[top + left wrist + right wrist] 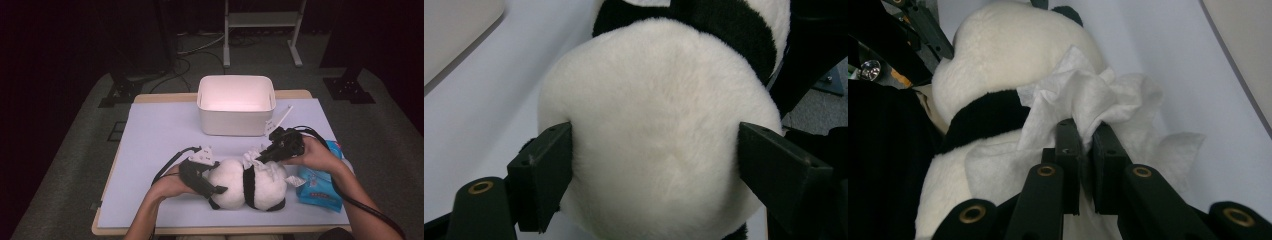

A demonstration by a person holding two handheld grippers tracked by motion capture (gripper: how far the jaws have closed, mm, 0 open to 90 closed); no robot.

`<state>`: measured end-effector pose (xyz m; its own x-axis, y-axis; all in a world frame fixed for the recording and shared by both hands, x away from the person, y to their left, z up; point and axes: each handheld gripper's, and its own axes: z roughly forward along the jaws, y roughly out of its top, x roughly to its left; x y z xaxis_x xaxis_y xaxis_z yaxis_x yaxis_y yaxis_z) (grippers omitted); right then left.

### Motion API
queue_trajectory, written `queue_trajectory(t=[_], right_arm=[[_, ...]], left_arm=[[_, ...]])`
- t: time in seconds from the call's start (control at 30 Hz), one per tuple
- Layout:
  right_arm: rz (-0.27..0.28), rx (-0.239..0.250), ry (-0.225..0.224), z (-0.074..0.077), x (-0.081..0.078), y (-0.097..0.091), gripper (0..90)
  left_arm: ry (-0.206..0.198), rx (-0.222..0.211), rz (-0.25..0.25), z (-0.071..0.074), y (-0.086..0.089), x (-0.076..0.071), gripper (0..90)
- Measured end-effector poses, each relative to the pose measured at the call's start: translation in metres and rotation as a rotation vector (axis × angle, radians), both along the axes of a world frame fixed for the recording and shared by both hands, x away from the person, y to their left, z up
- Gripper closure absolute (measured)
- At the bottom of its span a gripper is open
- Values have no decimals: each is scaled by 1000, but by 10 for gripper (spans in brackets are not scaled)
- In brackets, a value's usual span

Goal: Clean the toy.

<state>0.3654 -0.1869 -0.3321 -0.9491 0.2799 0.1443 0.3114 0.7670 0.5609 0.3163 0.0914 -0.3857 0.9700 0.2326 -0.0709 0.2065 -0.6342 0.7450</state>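
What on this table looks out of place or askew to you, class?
Nothing looks spilled or damaged. The panda plush lies on its side, the left gripper clamping its white body, while the right gripper pinches a crumpled wipe against it. The wipes pack overhangs the table's right edge.

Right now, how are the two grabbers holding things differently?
The left gripper has its jaws spread wide around the panda toy; the right gripper has its jaws nearly together, pinching a thin white wipe. Left grips the toy's side; right presses from above. Both are black.

Black-and-white plush panda [247, 187] on its side, crumpled white wipe [250, 159] atop.
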Motion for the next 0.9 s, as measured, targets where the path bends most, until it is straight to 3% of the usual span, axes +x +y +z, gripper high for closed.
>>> queue_trajectory(t=[0.33,0.9], right_arm=[[11,-7,11,-4,9,10,832],[-86,15,12,-8,6,-31,830]], left_arm=[[1,-4,4,0,0,0,168],[-7,-2,-6,0,0,-1,168]])
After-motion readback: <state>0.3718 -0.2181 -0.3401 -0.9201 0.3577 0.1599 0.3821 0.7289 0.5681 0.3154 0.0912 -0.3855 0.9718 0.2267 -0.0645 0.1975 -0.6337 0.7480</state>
